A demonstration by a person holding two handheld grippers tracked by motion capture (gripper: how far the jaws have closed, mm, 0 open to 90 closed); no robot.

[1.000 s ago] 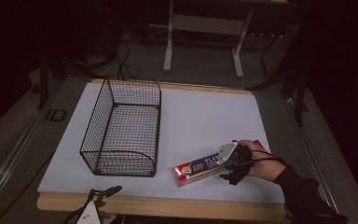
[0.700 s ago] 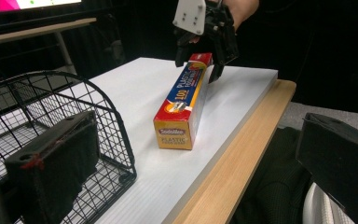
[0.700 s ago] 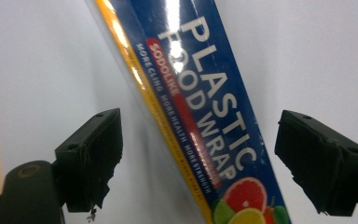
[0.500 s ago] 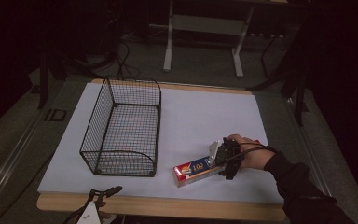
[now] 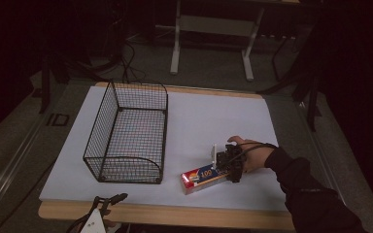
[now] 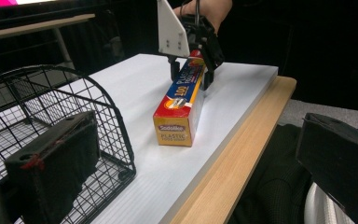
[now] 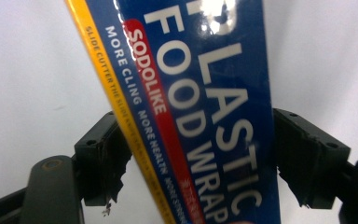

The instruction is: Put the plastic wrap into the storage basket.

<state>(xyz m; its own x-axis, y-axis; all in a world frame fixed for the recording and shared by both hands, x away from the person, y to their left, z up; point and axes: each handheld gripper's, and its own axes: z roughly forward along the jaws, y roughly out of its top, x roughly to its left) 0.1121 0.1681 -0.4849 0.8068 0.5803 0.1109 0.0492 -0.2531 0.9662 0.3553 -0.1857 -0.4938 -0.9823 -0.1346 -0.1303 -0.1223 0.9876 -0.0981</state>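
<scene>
While flat on white table [image 5: 223,116], wrap box [image 5: 201,175] btwn right tool [image 5: 229,165] jaws, pinched.

a white board [image 5: 213,121] covers a wooden table [image 5: 175,216] whose bare front edge shows along the near side. beyond the table, on the dim grey floor [image 5: 209,73], stand the pale legs of a desk frame [image 5: 177,43] with dark cables [image 5: 128,63] nearby.
</scene>
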